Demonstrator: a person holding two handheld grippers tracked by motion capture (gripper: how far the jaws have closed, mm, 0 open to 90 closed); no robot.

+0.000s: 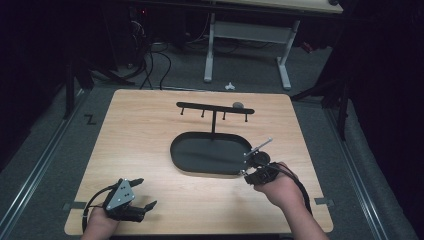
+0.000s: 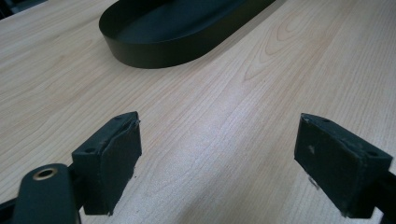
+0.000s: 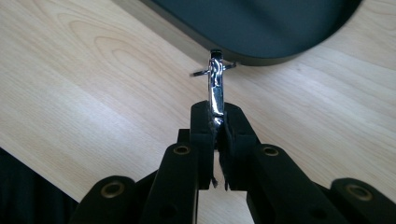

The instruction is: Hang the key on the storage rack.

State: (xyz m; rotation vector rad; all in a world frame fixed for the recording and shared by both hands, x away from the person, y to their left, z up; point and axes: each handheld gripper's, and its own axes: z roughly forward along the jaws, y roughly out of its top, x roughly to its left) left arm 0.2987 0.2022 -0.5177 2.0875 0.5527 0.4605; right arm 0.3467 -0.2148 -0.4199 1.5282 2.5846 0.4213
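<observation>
Pale wooden table carries a black oval tray with a hooked rack rising at its far edge. My right gripper, jaws clamped on a slim shiny metal utensil, holds it just beside the tray's near right rim; my left gripper rests spread wide and empty near the front left corner. To hang it cleanly, I judge I should lift slowly, keep the grip firm, and align its tip with a hook.

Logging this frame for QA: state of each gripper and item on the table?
left gripper: open, empty, jaws wide apart over bare wood.
right gripper: shut on a thin shiny metal piece.
metal piece: clamped, sticking out past the jaws toward the tray's rim.
black oval tray: flat on the table, nothing visible inside.
hook rack: upright behind the tray, nothing hanging on its pegs.
</observation>
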